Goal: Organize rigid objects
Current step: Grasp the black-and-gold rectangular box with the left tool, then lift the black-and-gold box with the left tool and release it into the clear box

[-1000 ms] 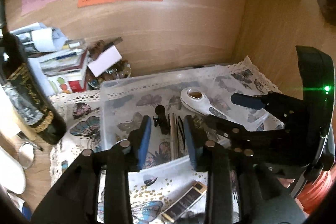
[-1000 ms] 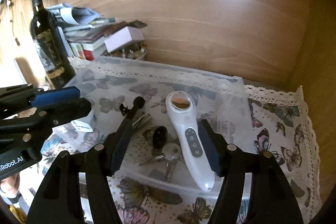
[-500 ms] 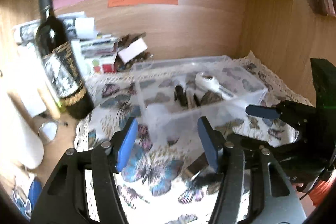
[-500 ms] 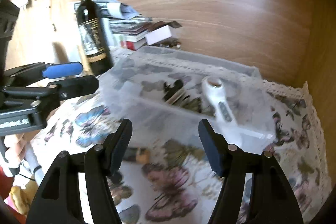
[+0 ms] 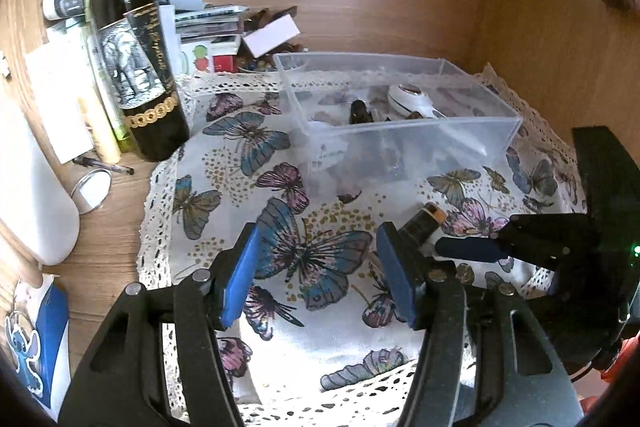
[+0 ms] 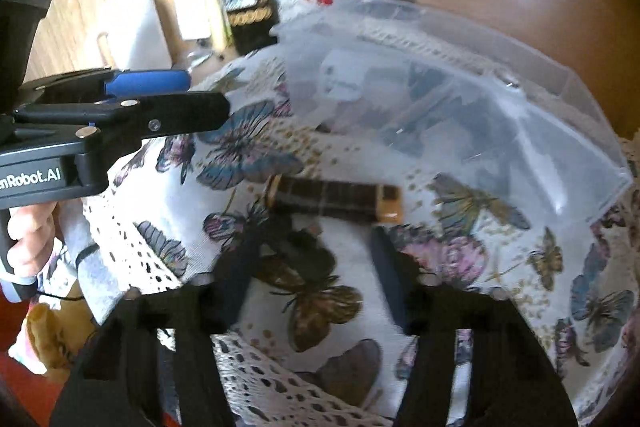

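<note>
Your left gripper [image 5: 316, 267] hangs over the butterfly cloth [image 5: 224, 187] with its jaws spread and nothing between them; they have just been opening. Ahead of it and a little to the right sits the clear bin [image 5: 400, 131], holding a white handheld device [image 5: 408, 99] and some dark small items that are hard to make out. The brown tube [image 5: 424, 223] lies on the cloth just beyond the left gripper's right finger, near your right gripper [image 5: 472, 249], which reaches in from the right.

Your right gripper [image 6: 316, 227] points down at the cloth [image 6: 460, 267] with its jaws partly apart; they have just been closing, and nothing is gripped. The tube [image 6: 334, 199] lies crosswise just ahead of the fingertips, apart from them. The bin [image 6: 480, 99] stands beyond the tube. To the left, your left gripper [image 6: 192, 95] shows from the side. A wine bottle [image 5: 136, 67] stands far left of the bin.
</note>
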`<state>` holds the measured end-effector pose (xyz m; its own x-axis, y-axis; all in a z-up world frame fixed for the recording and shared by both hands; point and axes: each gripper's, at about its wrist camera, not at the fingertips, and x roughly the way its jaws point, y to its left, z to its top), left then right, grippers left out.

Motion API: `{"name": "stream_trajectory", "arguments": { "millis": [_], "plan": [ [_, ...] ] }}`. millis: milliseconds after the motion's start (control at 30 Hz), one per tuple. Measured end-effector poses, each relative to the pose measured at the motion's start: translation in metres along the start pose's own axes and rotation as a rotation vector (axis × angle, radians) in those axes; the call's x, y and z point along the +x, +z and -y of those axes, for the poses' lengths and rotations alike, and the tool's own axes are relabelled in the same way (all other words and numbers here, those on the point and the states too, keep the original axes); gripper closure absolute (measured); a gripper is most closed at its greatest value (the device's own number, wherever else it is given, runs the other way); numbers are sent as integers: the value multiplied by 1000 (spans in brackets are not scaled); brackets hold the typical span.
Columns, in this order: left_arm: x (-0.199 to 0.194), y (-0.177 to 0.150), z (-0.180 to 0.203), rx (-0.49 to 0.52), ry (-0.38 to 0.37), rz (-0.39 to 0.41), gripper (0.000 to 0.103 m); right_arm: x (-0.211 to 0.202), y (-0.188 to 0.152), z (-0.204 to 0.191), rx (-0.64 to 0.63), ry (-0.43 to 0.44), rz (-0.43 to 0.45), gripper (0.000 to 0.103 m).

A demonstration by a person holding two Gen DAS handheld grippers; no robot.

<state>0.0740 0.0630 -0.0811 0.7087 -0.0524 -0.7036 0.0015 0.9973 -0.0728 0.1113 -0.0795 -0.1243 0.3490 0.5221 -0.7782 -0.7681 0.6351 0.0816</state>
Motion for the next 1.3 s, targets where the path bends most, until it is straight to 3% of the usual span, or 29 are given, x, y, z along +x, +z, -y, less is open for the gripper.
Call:
{"name": "stream_trajectory", "arguments": {
  "millis": [33,100,433,500,633,900,1300],
  "plan": [
    [1,0,3,9,-4,-5,44,-1,-1,-2,-11,-8,4,77],
    [5,1,9,27,-12,-13,44,-5,-5,-1,-10,2,8,85],
    [48,12,51,144,-82,-116,44,-44,-22,30,76,-83,81,85],
    [57,11,59,166,-92,-143,51,-52,-22,38,98,-94,99,85],
    [70,8,66,180,-120,-189,78,-65,-23,54,139,-113,131,85],
    [48,0,62,156,-106,-127,80,-76,-16,63,156,-128,181,85],
    [-14,32,58,120,-73,112,80,-103,12,62,143,-159,307,85]
  ]
}}
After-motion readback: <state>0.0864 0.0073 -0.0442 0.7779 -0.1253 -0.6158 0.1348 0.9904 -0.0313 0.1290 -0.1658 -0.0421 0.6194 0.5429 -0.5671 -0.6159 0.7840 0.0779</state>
